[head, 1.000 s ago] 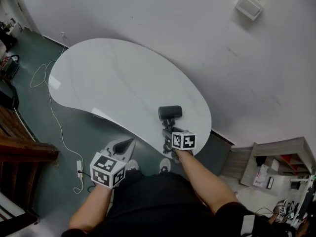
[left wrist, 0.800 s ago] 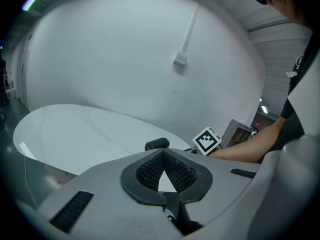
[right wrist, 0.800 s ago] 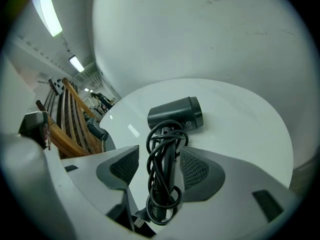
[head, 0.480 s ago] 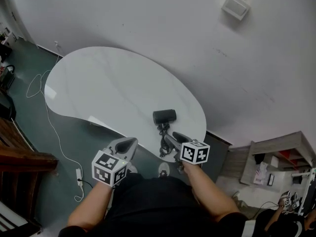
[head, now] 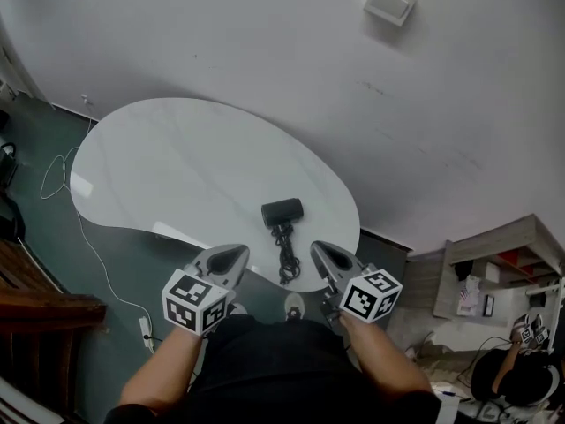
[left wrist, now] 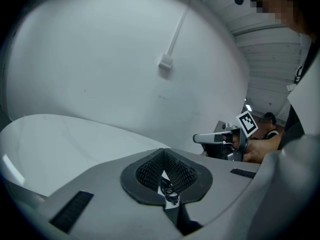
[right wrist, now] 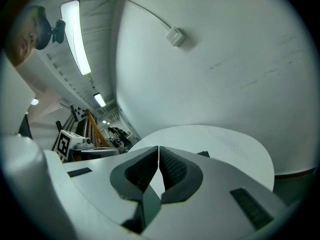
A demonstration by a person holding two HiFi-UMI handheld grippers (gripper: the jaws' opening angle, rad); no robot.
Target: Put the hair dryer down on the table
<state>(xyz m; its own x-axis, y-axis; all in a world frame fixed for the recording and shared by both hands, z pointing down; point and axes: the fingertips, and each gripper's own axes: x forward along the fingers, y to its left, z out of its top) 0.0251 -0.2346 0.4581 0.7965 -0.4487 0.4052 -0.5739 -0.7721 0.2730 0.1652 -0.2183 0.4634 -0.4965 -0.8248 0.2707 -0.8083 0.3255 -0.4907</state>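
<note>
1. The hair dryer [head: 282,211] and its cord [head: 285,254] take up the table's [head: 177,166] near right edge, and the cord reaches the rim.
2. The table's left end and middle are open.
3. The wall [head: 265,42] stands close behind the far edge.

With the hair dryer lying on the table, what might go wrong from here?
1. The hair dryer rests close to the near edge of the table; a bump might tip it off.
2. Its cord is bunched at that edge, near the shut right gripper, which might snag it.

Head view steeply overhead; table [head: 168,157] shared
</note>
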